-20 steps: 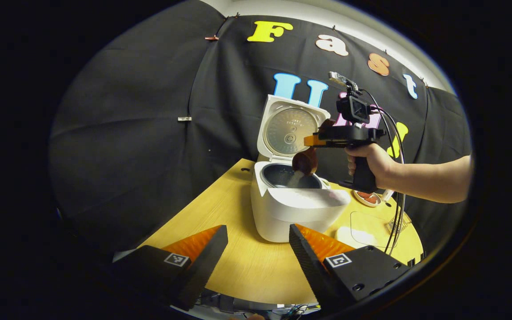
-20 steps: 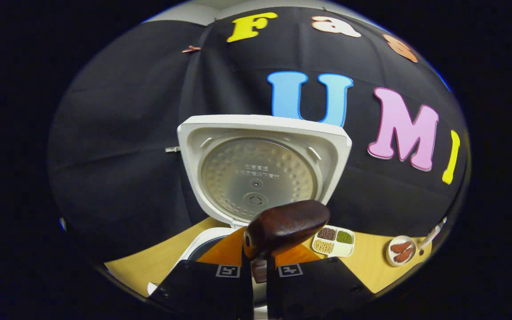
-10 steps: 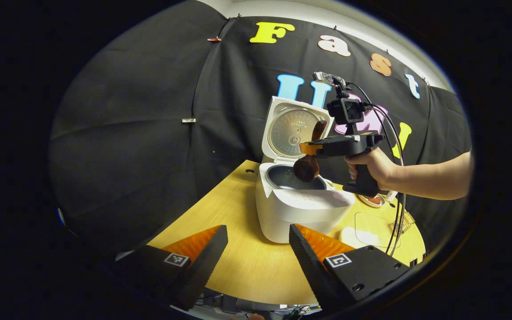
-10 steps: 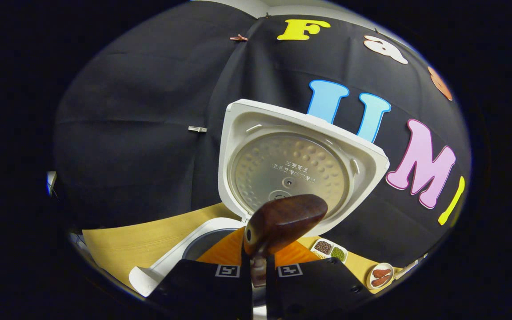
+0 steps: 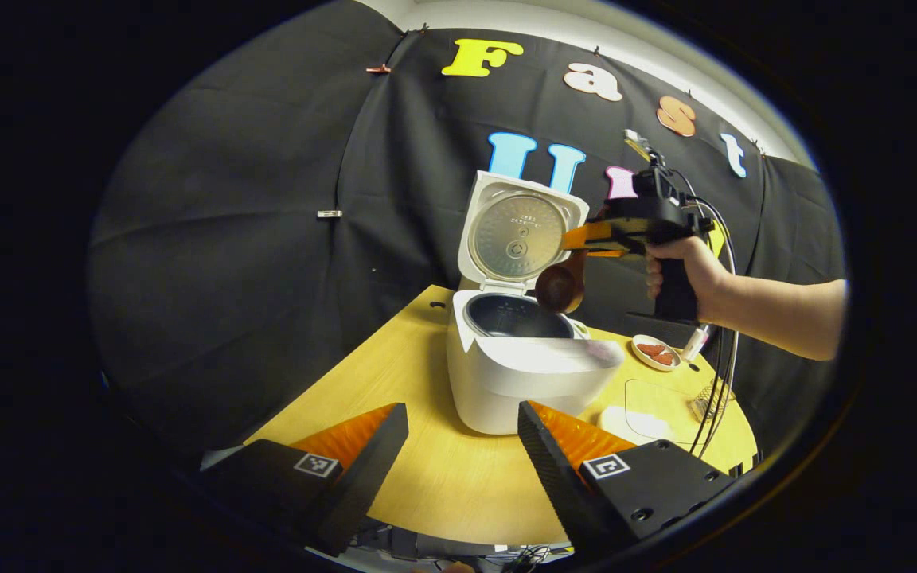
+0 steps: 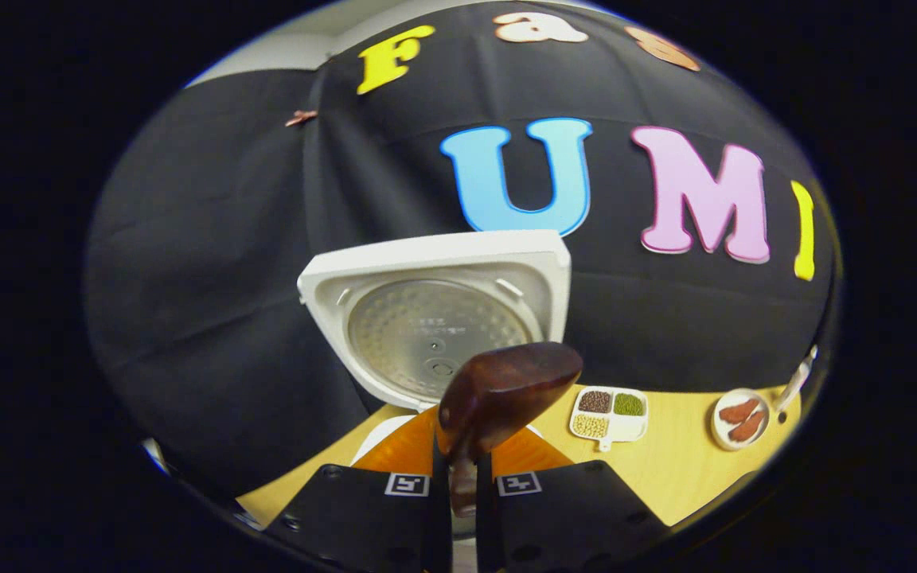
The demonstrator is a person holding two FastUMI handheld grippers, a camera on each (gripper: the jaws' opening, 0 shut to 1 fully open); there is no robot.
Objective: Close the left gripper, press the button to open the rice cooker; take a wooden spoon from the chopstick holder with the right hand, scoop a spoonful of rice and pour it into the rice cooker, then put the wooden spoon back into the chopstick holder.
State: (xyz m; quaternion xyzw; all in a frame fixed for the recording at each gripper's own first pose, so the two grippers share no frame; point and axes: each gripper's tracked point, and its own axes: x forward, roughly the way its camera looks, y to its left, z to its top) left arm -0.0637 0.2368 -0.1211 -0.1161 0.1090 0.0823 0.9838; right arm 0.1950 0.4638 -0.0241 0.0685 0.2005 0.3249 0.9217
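So the wooden spoon (image 6: 506, 386) sits clamped between the right tongs (image 6: 462, 477), handle pinched in the narrow gap between both fingers and the dark bowl sticking out just past their tips. From the left gripper view the spoon (image 5: 560, 285) hangs under those right tongs (image 5: 586, 239), bowl down, just above the back right rim of the rice cooker (image 5: 522, 366), with a hand (image 5: 685, 270) gripping the handle behind them. The cooker's lid (image 5: 518, 235) is flipped up, and the dark inner pot (image 5: 516, 317) is open to view; can't tell what's in it. The left tongs (image 5: 462, 446) hover low over the worktop (image 5: 442, 477), fingers well apart with nothing between them, the cooker straight ahead of them. Ahead of the right tongs and off to the right, a little divided dish of beans (image 6: 610, 412) and a small round plate (image 6: 741, 418) sit on the worktop.
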